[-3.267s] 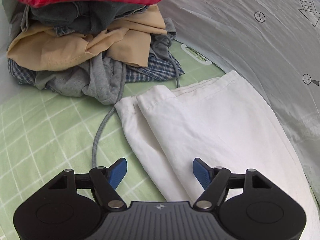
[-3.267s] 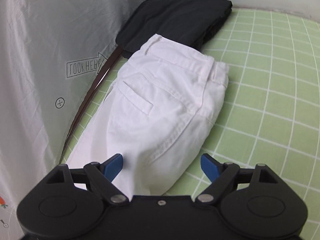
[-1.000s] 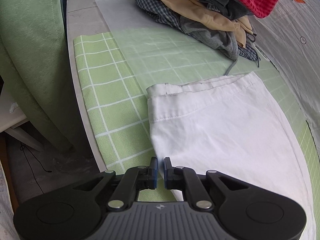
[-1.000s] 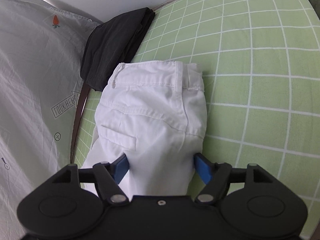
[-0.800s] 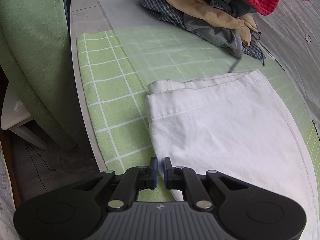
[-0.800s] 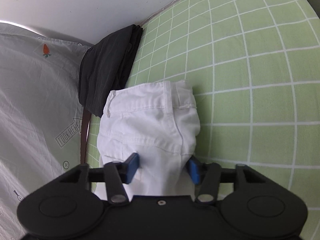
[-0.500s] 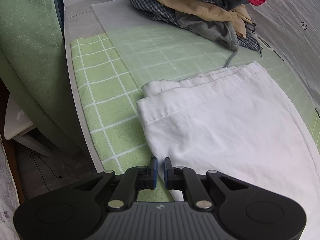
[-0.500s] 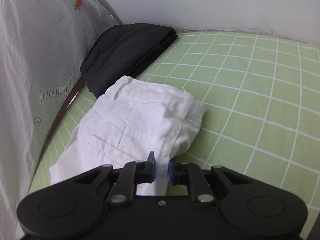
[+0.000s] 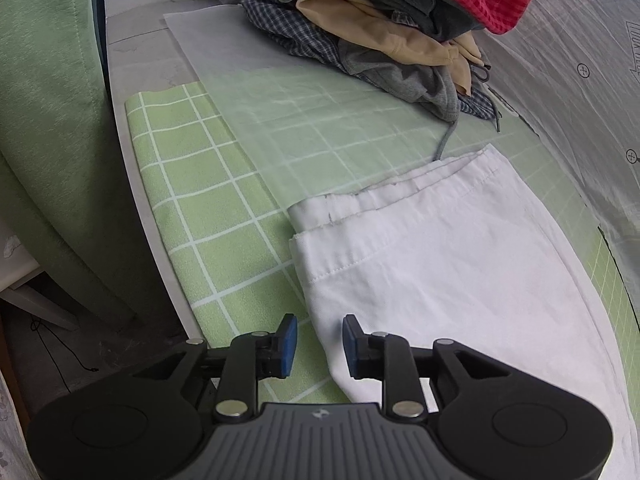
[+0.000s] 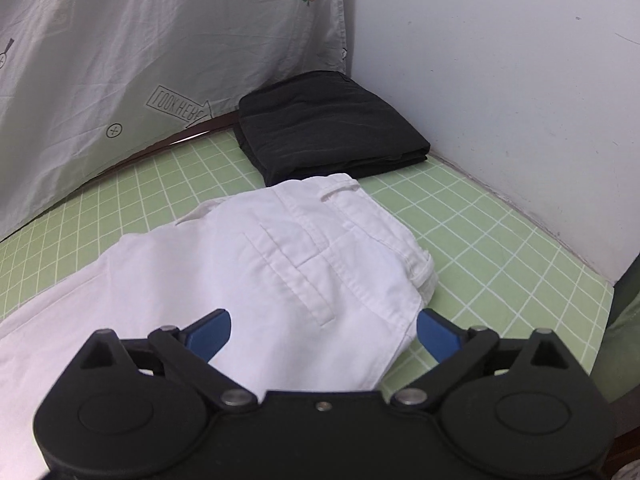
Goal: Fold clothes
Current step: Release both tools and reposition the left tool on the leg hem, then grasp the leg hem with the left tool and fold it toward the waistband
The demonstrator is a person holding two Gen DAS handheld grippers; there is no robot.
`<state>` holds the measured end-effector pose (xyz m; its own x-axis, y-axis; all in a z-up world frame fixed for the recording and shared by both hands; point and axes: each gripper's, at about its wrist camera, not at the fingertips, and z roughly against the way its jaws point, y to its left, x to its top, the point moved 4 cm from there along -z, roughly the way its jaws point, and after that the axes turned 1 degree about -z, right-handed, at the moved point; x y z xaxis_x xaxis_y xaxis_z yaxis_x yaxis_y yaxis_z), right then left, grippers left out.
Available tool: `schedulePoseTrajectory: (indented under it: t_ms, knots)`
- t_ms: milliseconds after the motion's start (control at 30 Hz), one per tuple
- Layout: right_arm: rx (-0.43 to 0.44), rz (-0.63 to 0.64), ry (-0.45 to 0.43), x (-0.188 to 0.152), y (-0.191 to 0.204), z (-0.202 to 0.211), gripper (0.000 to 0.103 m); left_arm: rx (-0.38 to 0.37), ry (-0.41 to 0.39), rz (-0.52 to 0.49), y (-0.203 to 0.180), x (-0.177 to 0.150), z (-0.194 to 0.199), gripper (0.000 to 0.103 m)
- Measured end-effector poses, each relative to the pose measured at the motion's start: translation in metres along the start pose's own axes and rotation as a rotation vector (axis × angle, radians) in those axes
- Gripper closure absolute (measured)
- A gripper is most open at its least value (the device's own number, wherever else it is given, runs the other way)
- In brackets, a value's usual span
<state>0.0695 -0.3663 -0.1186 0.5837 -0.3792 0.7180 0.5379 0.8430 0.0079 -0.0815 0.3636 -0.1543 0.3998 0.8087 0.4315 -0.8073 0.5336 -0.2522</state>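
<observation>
White trousers (image 9: 440, 264) lie flat on the green checked mat (image 9: 192, 184), folded lengthwise so the 2 legs are stacked, hems toward the pile of unfolded clothes (image 9: 400, 20), waistband (image 10: 340, 192) just beside a folded black garment (image 10: 328, 128). Left gripper (image 9: 316, 340): jaws opening, trouser edge between them, pads not pressing. Right gripper (image 10: 324, 332): jaws opening, spread wide astride the seat, gripping nothing. The cloth looks light, limp and creasable, likely thicker and firmer at waistband and hems; those stitched edges seem the surest places to pinch, both layers together.
</observation>
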Motion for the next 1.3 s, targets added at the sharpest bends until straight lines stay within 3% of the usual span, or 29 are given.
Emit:
schedulePoseTrajectory:
  t_ms: [167, 467, 733, 933, 1133, 1300]
  knots:
    - [0.06, 0.04, 0.022, -0.022, 0.04, 0.018, 0.002, -0.041, -0.012, -0.04, 0.001, 0.016, -0.009, 0.063]
    - [0.102, 0.14, 0.051, -0.065, 0.105, 0.048, 0.002, -0.111, 0.021, -0.075, 0.002, 0.032, -0.026, 0.065]
    - [0.023, 0.208, 0.098, -0.095, 0.138, 0.049, 0.001, -0.154, 0.038, -0.141, 0.004, 0.037, -0.029, 0.088]
    - [0.013, 0.18, 0.145, -0.109, 0.144, 0.049, 0.001, -0.204, 0.024, -0.189, -0.004, 0.044, -0.017, 0.092]
    - [0.021, 0.146, 0.157, -0.109, 0.141, 0.048, 0.001, -0.327, -0.031, -0.247, -0.037, 0.053, 0.012, 0.093]
    - [0.029, 0.125, 0.164, -0.107, 0.139, 0.045, 0.001, -0.463, -0.051, -0.342, -0.09, 0.047, 0.034, 0.093]
